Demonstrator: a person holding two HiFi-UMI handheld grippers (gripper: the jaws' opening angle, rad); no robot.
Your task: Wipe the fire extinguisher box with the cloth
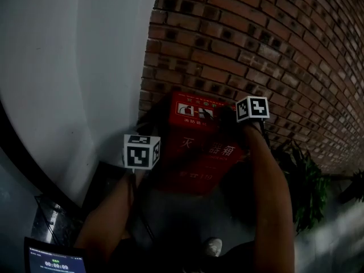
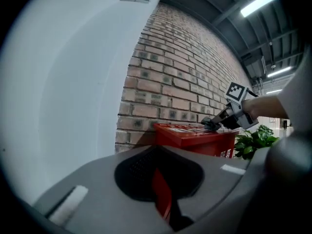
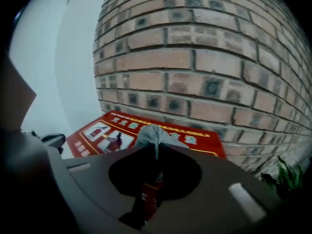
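The red fire extinguisher box stands on the floor against the brick wall. My right gripper is over the box's top, shut on a grey cloth that lies bunched on the printed red lid. The left gripper view shows that gripper from the side, pressing the cloth onto the top of the box. My left gripper hangs beside the box's left side, away from it. Its jaws look shut with nothing between them.
A brick wall runs behind the box and a white wall is on the left. A green plant grows to the right of the box. A small screen shows at lower left, and a shoe below the box.
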